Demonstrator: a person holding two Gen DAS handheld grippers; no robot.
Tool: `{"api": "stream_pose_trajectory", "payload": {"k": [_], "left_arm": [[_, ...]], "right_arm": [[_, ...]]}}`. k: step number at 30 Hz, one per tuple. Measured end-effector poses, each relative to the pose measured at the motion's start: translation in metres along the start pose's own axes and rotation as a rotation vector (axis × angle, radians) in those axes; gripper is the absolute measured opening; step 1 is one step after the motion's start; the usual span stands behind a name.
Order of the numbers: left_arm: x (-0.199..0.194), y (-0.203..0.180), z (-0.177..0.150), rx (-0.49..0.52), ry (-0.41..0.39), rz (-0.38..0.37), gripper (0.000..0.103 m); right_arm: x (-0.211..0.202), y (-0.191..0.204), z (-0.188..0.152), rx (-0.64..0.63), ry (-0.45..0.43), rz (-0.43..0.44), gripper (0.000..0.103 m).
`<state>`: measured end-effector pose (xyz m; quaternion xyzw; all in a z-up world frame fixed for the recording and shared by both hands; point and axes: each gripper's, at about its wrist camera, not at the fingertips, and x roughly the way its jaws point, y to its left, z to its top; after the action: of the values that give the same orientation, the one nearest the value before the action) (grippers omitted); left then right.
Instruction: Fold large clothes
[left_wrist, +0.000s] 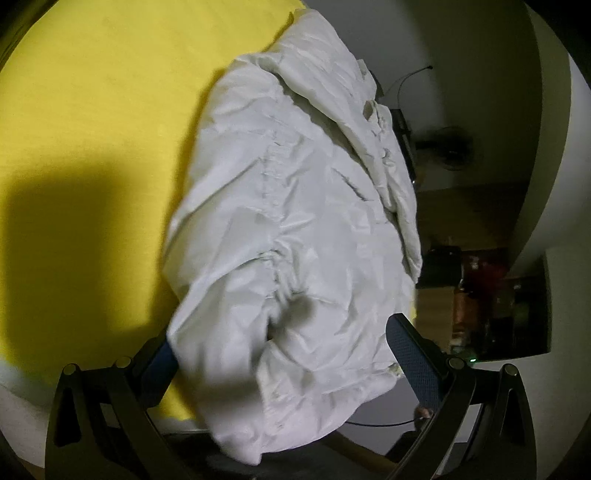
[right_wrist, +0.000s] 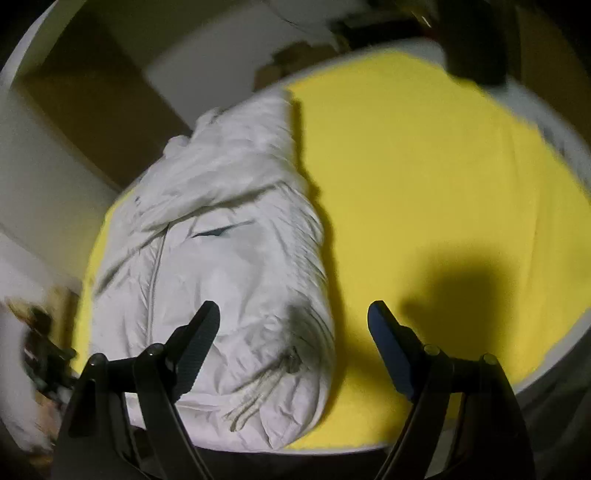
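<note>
A white puffy jacket (left_wrist: 295, 221) lies bundled and folded lengthwise on a yellow sheet (left_wrist: 92, 110). In the left wrist view my left gripper (left_wrist: 280, 354) is open, its jaws wide apart on either side of the jacket's near end; the cloth fills the gap and covers part of the left finger. In the right wrist view the jacket (right_wrist: 221, 258) lies at the left with a drawstring at its near end. My right gripper (right_wrist: 293, 325) is open and empty just above the jacket's near right corner.
The yellow sheet (right_wrist: 424, 184) spreads wide to the right of the jacket. The bed's edge runs along the jacket's other side, with a white wall, a fan (left_wrist: 450, 147) and dark shelves (left_wrist: 491, 302) beyond it. Shadows fall on the sheet.
</note>
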<state>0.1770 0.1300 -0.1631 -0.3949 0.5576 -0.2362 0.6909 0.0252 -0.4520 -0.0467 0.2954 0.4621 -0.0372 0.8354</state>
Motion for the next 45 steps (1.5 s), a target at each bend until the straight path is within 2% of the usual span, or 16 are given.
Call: {"api": "stream_pose_trajectory", "payload": {"k": [3,10,15,18,21,24,26,29,35,37,39,45], "left_arm": [[0.007,-0.003,0.002,-0.015,0.004,-0.009,0.103],[0.012,-0.007,-0.004,0.005,0.028,-0.012,0.102],[0.012,0.000,-0.001,-0.054,0.050,-0.086,0.103],[0.013,-0.003,0.003,-0.064,0.057,-0.137,0.103],[0.013,-0.008,0.005,-0.033,0.057,-0.152,0.102],[0.014,-0.004,0.007,-0.035,0.046,-0.142,0.101],[0.014,0.000,0.009,-0.046,0.032,-0.142,0.099],[0.015,0.001,0.009,-0.030,0.027,-0.116,0.090],[0.017,-0.003,0.006,0.042,0.015,-0.028,0.070],[0.017,-0.004,0.005,0.072,-0.004,0.029,0.043],[0.019,0.002,0.006,0.075,-0.009,0.064,0.024],[0.017,0.002,0.004,0.102,-0.030,0.077,0.013]], "right_arm": [[0.016,-0.015,-0.001,0.064,0.055,0.081,0.082],[0.054,-0.024,-0.010,0.110,0.175,0.134,0.082],[0.066,-0.018,-0.013,0.123,0.217,0.257,0.082],[0.069,-0.014,-0.013,0.112,0.218,0.265,0.084],[0.069,-0.012,-0.013,0.100,0.216,0.269,0.082],[0.069,-0.010,-0.014,0.105,0.201,0.240,0.074],[0.071,-0.013,-0.013,0.111,0.201,0.210,0.046],[0.072,-0.015,-0.015,0.099,0.200,0.197,0.033],[0.072,-0.006,-0.018,0.049,0.173,0.132,0.023],[0.072,-0.004,-0.018,0.045,0.164,0.122,0.021],[0.071,-0.004,-0.018,0.043,0.160,0.116,0.020],[0.066,-0.002,-0.019,0.036,0.134,0.115,0.018]]}}
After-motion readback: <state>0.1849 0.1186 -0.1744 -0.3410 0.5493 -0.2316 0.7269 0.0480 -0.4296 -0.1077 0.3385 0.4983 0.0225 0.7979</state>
